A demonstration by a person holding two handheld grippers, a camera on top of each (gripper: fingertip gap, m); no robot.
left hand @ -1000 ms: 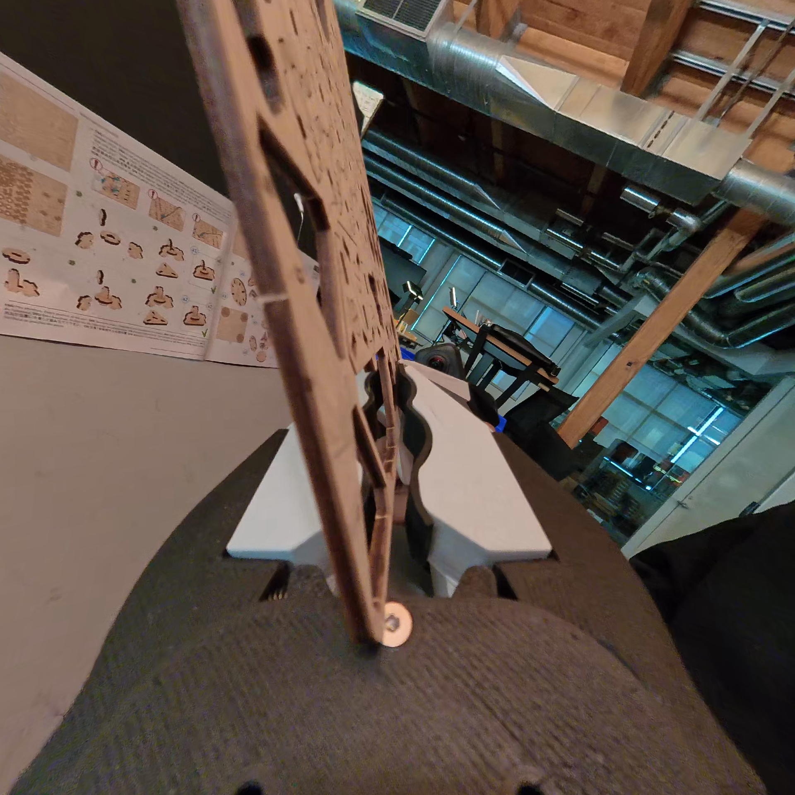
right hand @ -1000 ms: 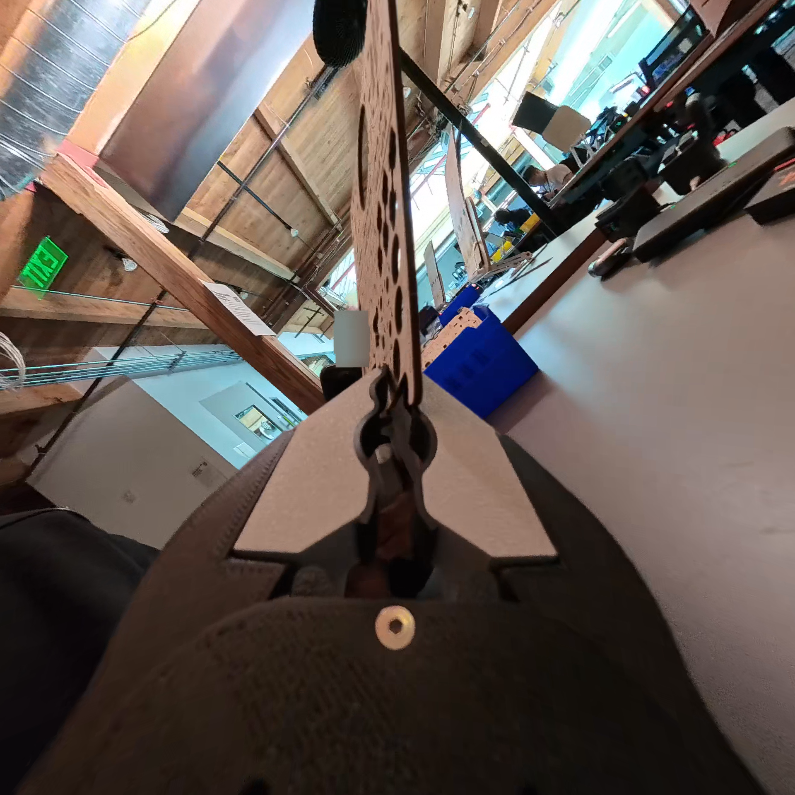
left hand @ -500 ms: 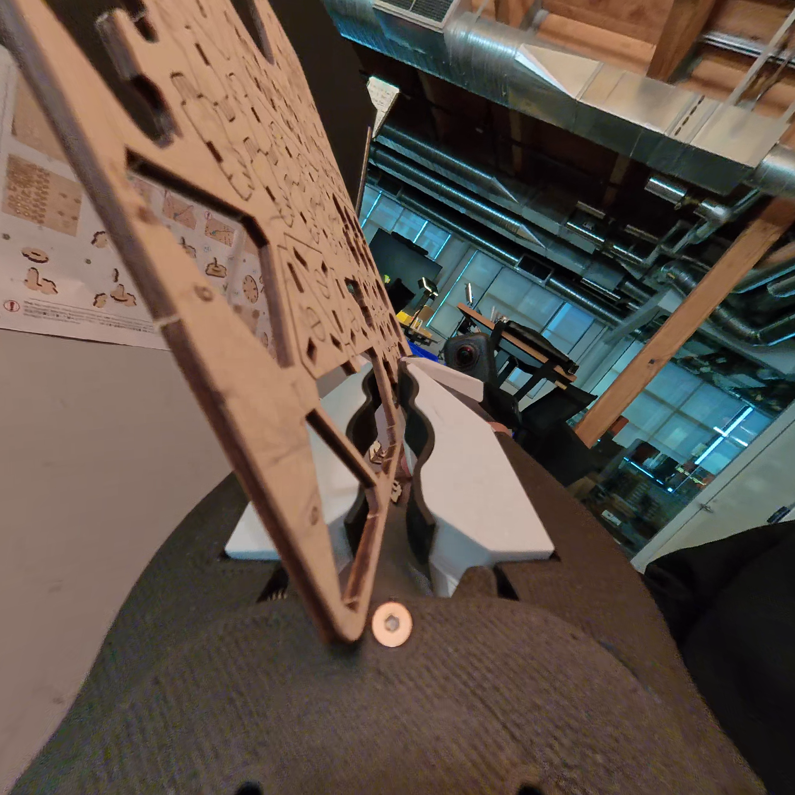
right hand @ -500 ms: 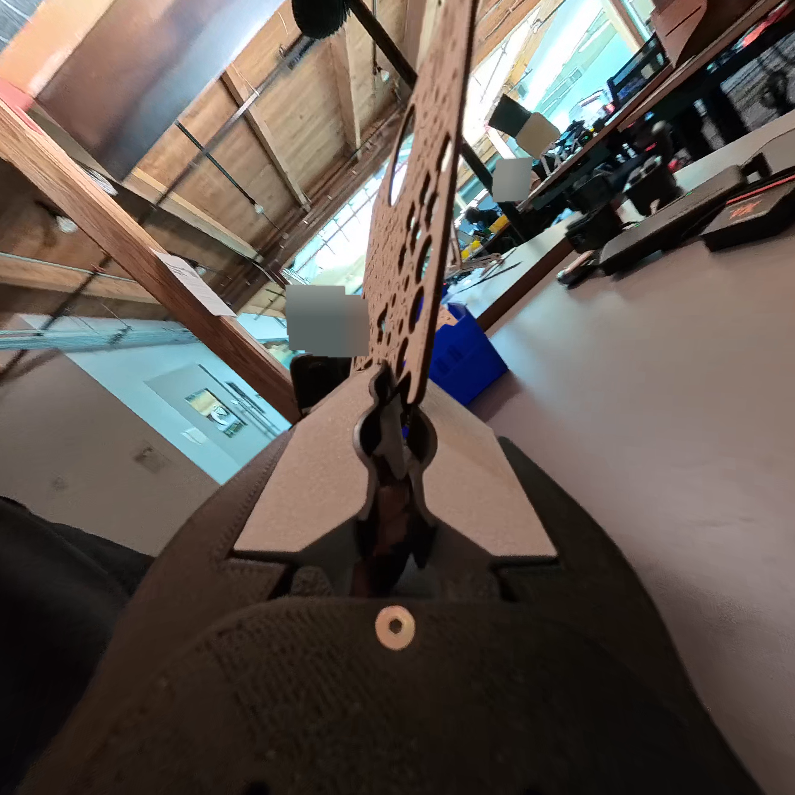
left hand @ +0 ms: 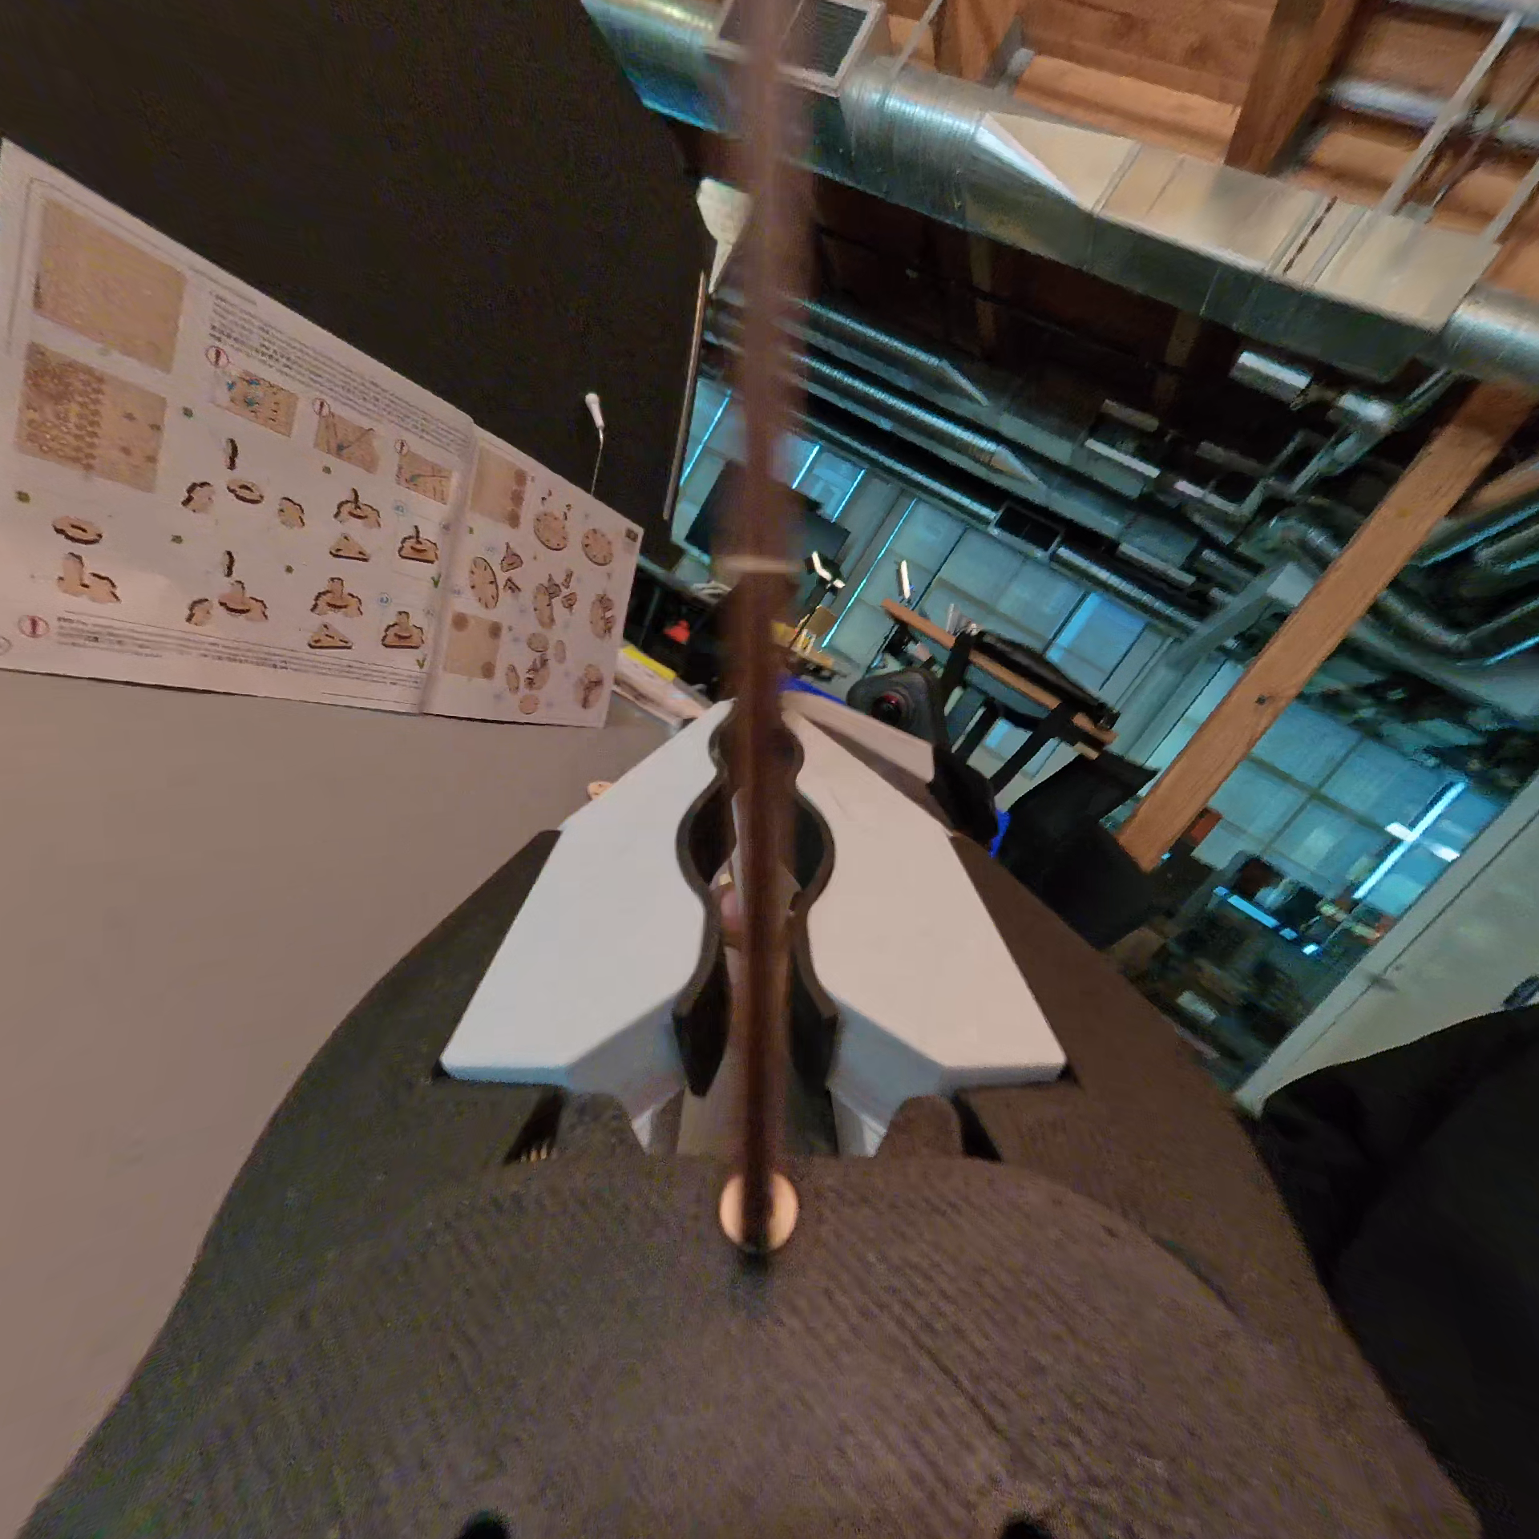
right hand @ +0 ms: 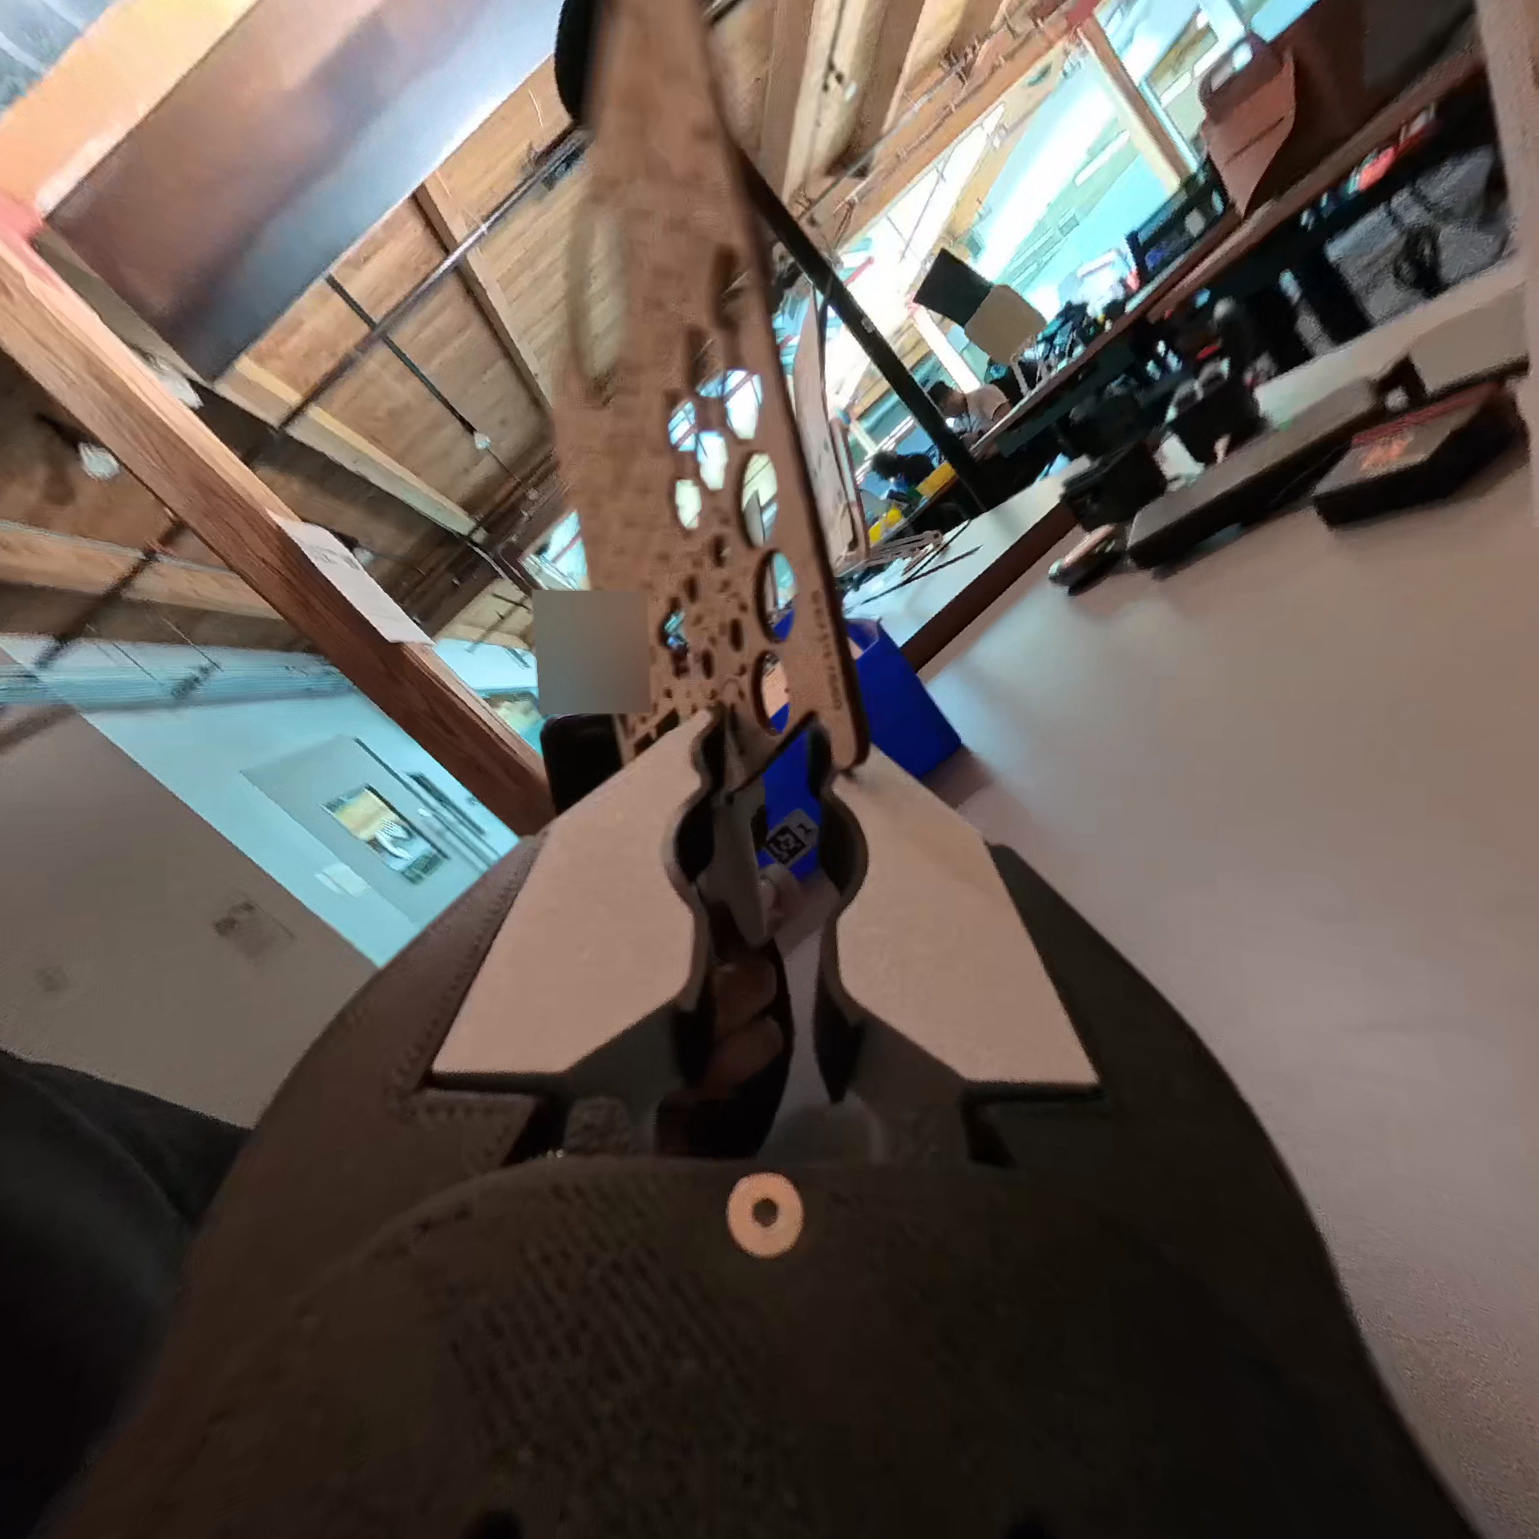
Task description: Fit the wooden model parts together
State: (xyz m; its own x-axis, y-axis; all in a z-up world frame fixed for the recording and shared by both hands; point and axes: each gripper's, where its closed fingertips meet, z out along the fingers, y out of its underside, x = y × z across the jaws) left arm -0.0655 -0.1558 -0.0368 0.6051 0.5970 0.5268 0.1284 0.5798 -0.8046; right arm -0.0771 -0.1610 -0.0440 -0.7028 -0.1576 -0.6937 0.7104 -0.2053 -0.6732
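Between right gripper (right hand: 762, 749) fingers, gap widened.

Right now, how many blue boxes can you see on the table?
1. The blue box stands on the grey table, just behind the wooden sheet at the right gripper's fingertips. More may hide behind the sheet.

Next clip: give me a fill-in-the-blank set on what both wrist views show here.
1. The left claw is ___ on a thin wooden sheet seen edge-on.
2. The bin beyond the right claw is ___.
3. The right claw's fingers stand ___, with a holed wooden panel between them.
4. The backdrop behind the picture booklet is ___.
Missing words: shut; blue; apart; black.
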